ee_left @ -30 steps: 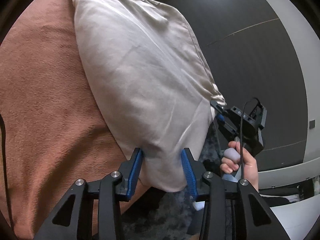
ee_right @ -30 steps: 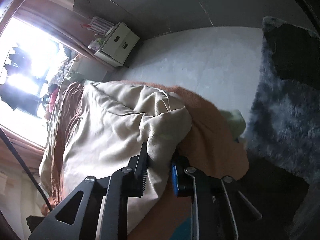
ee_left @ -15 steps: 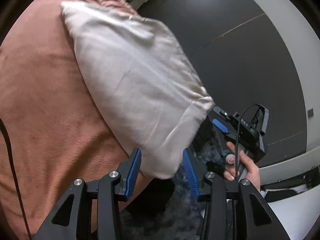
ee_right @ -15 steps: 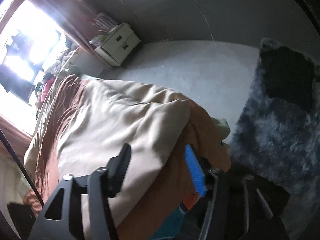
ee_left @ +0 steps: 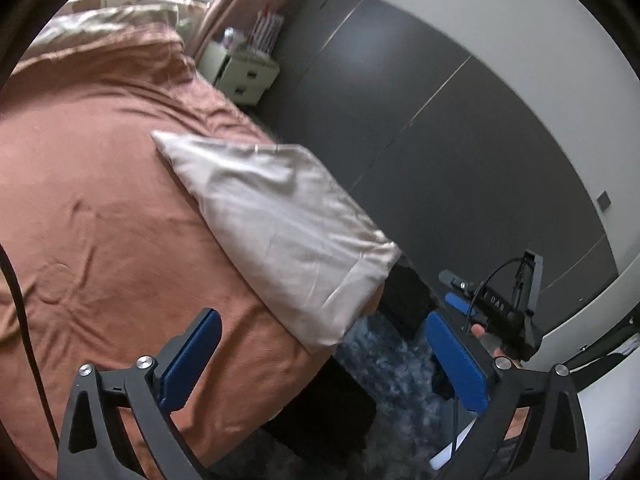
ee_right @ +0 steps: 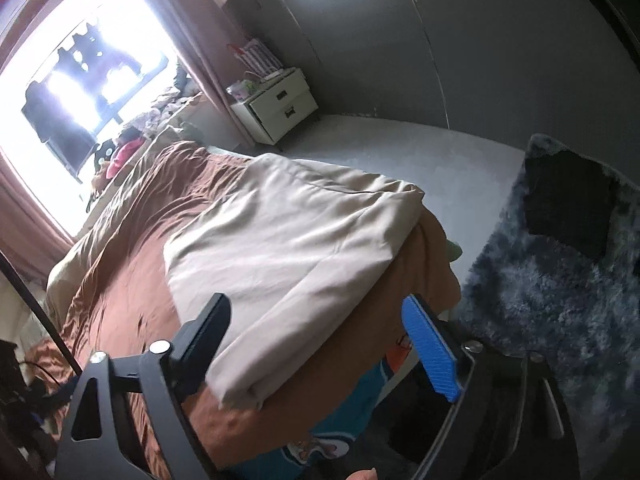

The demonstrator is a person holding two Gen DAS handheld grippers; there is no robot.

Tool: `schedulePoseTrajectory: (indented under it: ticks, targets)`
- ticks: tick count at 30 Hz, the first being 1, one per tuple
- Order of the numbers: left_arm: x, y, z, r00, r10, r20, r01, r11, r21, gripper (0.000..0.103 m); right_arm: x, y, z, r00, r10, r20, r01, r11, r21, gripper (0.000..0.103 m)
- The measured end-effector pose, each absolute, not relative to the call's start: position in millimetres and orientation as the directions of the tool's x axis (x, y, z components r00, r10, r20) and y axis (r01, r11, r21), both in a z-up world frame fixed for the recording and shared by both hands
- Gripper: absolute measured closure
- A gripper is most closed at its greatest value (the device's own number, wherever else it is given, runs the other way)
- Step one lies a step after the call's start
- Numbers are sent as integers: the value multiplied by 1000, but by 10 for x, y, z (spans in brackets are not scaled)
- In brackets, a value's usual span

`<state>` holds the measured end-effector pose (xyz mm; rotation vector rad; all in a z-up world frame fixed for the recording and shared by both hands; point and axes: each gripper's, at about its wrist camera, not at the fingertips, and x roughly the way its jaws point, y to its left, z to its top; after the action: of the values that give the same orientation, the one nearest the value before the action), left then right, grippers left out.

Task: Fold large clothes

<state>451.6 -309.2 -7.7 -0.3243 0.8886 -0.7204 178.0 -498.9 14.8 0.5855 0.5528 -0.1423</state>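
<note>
In the left wrist view my left gripper (ee_left: 320,356) has just been opening and its jaws now stand spread wide with nothing between them; the blue pads (ee_left: 456,364) sit at about seven and five o'clock, clear of the cloth. The folded beige garment (ee_left: 280,236) lies at centre, a long flat slab running from ten o'clock towards five, set along the right edge of the bed (ee_left: 100,240) with its near corner just past the mattress edge. I judge it lies there because that edge is where both grippers can reach it. The cloth looks smooth and faintly glossy with soft creases, against the matte, nappy rust-brown cover. At four o'clock a hand (ee_left: 486,338) holds the right gripper (ee_left: 460,300) above a shaggy blue-grey rug (ee_left: 384,364); its jaws I cannot read from here. In the right wrist view my right gripper (ee_right: 316,344) has also just been opening, its jaws spread on either side of the garment's (ee_right: 296,256) near corner without pressing it. The piece sits at centre as a thick, layered rectangle, its stacked edges showing at six o'clock. The brown bed cover (ee_right: 132,280) is rumpled towards nine o'clock, and the rug (ee_right: 560,288) fills three o'clock on a pale floor. A white bedside cabinet (ee_right: 276,108) stands at twelve o'clock by the bright window (ee_right: 76,92).
</note>
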Motion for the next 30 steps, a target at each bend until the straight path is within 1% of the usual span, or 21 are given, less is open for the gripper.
schedulePoseTrajectory:
  ticks: [1, 8, 11, 16, 25, 30]
  targets:
    - [4461, -3019, -20, 432, -687, -584, 441, 726, -528, 0, 1698, -4909, 179, 849, 12, -528, 282, 835, 473, 0]
    - [4025, -2565, 317, 514, -675, -529, 482, 738, -473, 0, 1360, -4576, 253, 861, 14, -508, 260, 847, 465, 0]
    - [3835, -2426, 419, 562, -648, -515, 483, 762, -431, 0, 1243, -4437, 292, 867, 22, -498, 240, 857, 456, 0]
    - [3449, -2091, 565, 643, -604, -471, 461, 796, -392, 0, 1062, -4183, 326, 873, 44, -486, 202, 874, 442, 0]
    - [2812, -1586, 756, 764, -476, -436, 387, 879, -280, 0, 688, -3801, 313, 893, 8, -450, 177, 913, 368, 0]
    - [2441, -1316, 761, 812, -424, -402, 349, 904, -248, 0, 448, -3566, 272, 902, -11, -431, 171, 927, 333, 0]
